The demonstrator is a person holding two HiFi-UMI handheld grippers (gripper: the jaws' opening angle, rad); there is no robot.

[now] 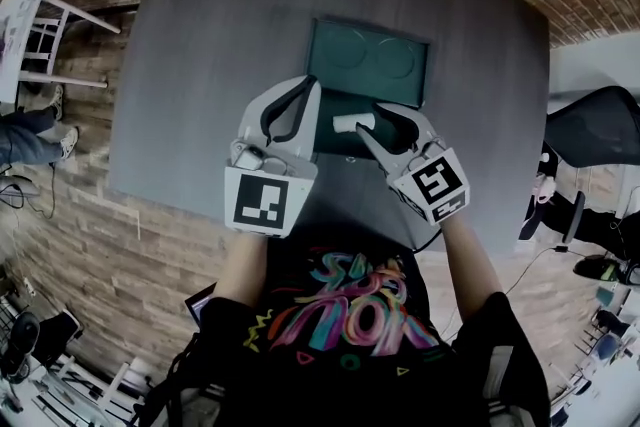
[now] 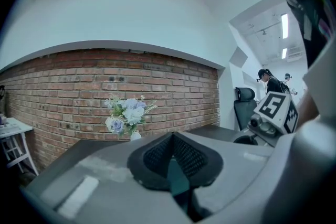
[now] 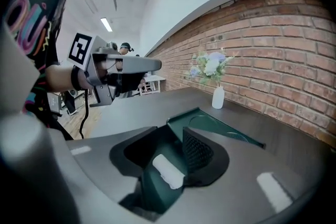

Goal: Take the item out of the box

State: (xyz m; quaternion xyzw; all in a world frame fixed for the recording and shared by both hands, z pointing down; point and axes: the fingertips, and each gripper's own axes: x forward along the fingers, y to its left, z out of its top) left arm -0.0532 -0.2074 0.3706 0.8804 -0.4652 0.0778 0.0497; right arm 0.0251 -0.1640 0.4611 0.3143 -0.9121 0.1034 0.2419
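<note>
While the fingers of the left gripper (image 2: pixel 172 136) sit closed tip to tip beside the open dark green rectangular box (image 1: pixel 370 60) on the dark grey surface (image 1: pixel 220 65), those of the right gripper (image 3: pixel 169 139) stand apart, astride the small white cylindrical roll (image 3: pixel 168 171) lying inside the box.

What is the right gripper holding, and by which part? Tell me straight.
Nothing. The right gripper has its jaws apart around the white roll in the green box; the pads do not clamp it.
</note>
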